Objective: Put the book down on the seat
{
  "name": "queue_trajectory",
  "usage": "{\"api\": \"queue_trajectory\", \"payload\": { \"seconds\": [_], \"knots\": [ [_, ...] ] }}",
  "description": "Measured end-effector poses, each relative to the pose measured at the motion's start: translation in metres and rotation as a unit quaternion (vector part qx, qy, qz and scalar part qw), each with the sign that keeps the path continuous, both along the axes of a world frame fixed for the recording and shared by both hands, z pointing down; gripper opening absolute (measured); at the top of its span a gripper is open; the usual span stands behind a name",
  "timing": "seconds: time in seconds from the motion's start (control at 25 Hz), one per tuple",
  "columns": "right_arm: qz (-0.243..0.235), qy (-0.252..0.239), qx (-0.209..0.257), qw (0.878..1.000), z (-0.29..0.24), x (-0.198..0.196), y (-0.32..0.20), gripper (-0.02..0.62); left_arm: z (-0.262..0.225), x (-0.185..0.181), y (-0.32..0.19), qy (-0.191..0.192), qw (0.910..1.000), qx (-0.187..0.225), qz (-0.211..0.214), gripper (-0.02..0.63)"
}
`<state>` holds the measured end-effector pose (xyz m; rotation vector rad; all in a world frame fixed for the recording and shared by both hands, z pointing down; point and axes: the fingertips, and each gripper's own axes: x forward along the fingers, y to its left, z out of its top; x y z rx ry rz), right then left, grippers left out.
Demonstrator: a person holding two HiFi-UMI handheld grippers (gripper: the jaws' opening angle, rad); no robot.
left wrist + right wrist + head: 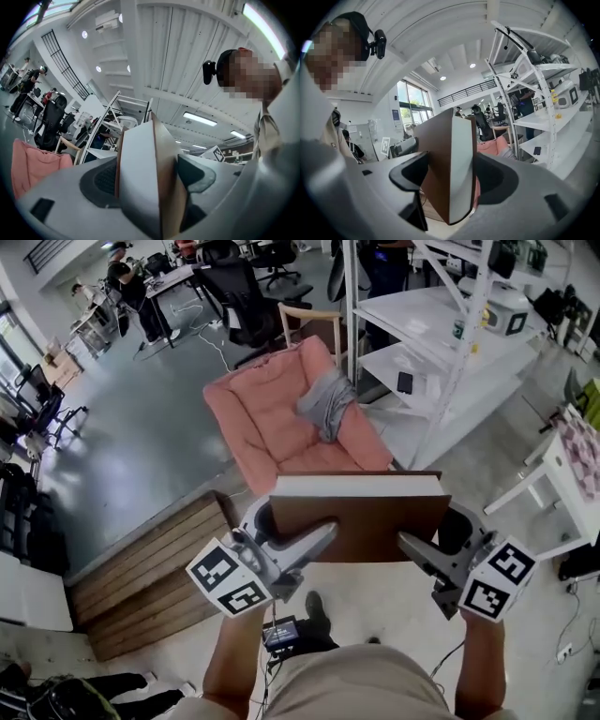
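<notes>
The book (361, 517) is up in the air, held flat by 2 grippers. The left gripper (319, 536) has its jaws wide apart and pressed on the book's left end. The right gripper (411, 547) grips the right end the same way.

The pink chair (246, 423) is just ahead and lower down. The book is not over the seat yet. A grey cloth (326, 404) lies on the chair's right side.

I think the book could tip and drop to the floor (375, 606) if 1 gripper lets go first. It could also land on the lumpy cloth, or too near the soft front edge, and slide off.
</notes>
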<state>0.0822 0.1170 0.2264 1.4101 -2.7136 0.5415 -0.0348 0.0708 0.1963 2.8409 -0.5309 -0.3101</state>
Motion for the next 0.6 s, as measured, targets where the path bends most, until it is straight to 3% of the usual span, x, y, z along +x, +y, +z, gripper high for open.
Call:
{"api": "queue_trajectory", "payload": {
  "seconds": [0.28,0.6],
  "knots": [
    [0.045,0.009,-0.001,0.999,-0.017,-0.012,-0.056,0.308,-0.015,-0.008,-0.066,0.01,0.9989,-0.004,0.046,0.341],
    [0.066,0.019,-0.002,0.998,-0.024,-0.024,-0.096,0.308,-0.02,-0.019,-0.111,0.018,0.9976,-0.006,0.067,0.341]
  ]
}}
